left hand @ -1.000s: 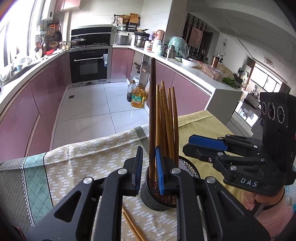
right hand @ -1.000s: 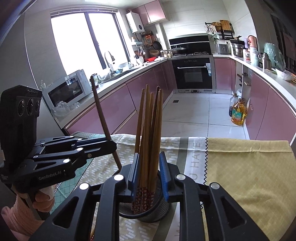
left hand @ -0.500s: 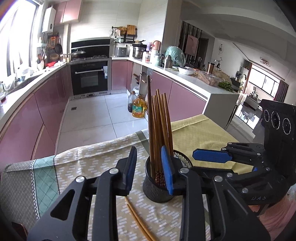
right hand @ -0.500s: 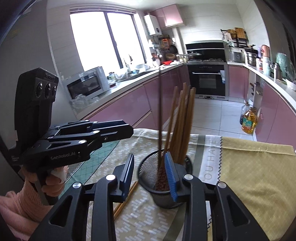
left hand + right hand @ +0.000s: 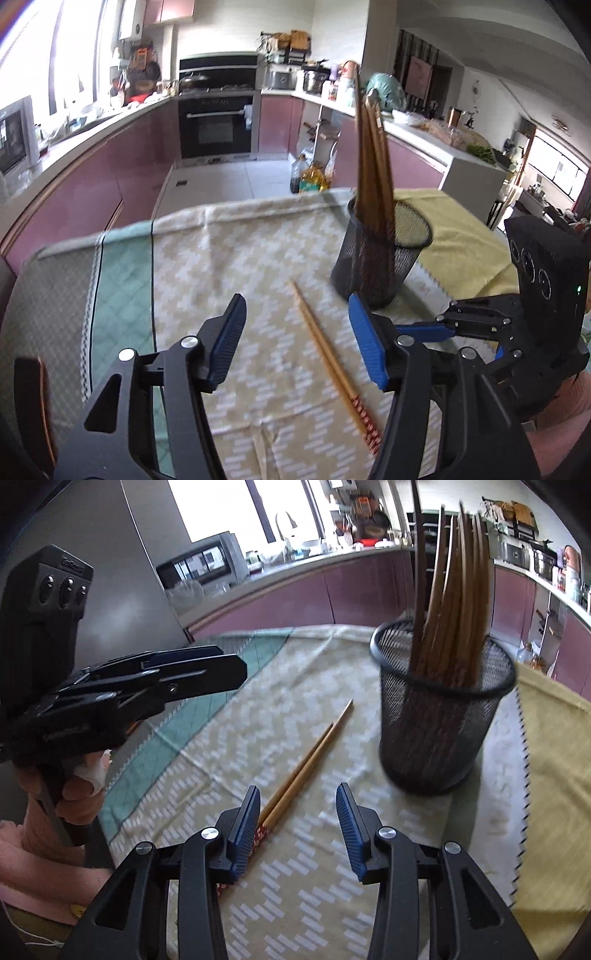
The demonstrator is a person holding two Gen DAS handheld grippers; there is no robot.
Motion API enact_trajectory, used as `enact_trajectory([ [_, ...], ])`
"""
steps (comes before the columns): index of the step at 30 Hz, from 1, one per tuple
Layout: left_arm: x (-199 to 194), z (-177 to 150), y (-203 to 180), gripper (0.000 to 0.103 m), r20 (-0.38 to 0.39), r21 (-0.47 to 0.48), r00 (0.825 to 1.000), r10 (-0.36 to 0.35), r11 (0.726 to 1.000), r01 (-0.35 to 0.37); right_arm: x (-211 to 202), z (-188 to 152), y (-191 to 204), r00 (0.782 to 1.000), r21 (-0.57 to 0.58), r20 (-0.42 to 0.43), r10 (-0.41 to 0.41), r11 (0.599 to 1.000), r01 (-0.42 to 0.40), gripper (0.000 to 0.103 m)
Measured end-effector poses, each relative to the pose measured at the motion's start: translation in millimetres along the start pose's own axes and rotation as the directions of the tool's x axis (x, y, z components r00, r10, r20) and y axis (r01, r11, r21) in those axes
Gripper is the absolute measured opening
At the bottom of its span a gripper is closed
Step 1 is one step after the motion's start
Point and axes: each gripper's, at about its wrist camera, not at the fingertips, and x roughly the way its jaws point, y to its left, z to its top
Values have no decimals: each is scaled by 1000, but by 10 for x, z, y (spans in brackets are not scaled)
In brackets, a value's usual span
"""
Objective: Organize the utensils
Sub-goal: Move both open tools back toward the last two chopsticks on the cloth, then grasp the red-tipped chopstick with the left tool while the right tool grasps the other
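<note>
Left wrist view shows the left tool [image 5: 295, 332] wide open, holding nothing, above 2 chopsticks [image 5: 332, 365] that lie flat on the patterned cloth [image 5: 221, 258]. The black mesh cup [image 5: 384, 258] stands near them, full of upright chopsticks [image 5: 371, 166]. Right wrist view shows the right tool [image 5: 297, 827] open and empty too, just beside the 2 chopsticks.

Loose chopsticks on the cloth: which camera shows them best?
Left wrist view: the loose chopsticks lie unobstructed, tip to patterned end. In the right wrist view, the right hand-held gripper hides their patterned ends.
</note>
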Motion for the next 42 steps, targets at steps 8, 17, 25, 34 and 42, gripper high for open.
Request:
enact_trajectory([
  [8, 87, -361, 192, 59, -67, -43, 997, 41, 998, -44, 188, -77, 94, 998, 4, -31, -56, 998, 56, 41],
  [17, 88, -446, 199, 59, -87, -64, 995, 37, 997, -42, 281, -86, 211, 994, -35, -38, -104, 994, 102, 41],
  [25, 88, -495, 172, 59, -93, -65, 995, 21, 997, -27, 293, -86, 257, 989, -63, -42, -139, 989, 136, 41],
  [34, 132, -544, 57, 59, -112, -32, 994, 1, 999, -4, 290, -89, 179, 988, -41, -69, -138, 990, 136, 30],
  [42, 221, -614, -138, 59, -149, 28, 988, -27, 999, 32, 276, -77, 88, 991, -5, -76, -110, 994, 109, 25],
])
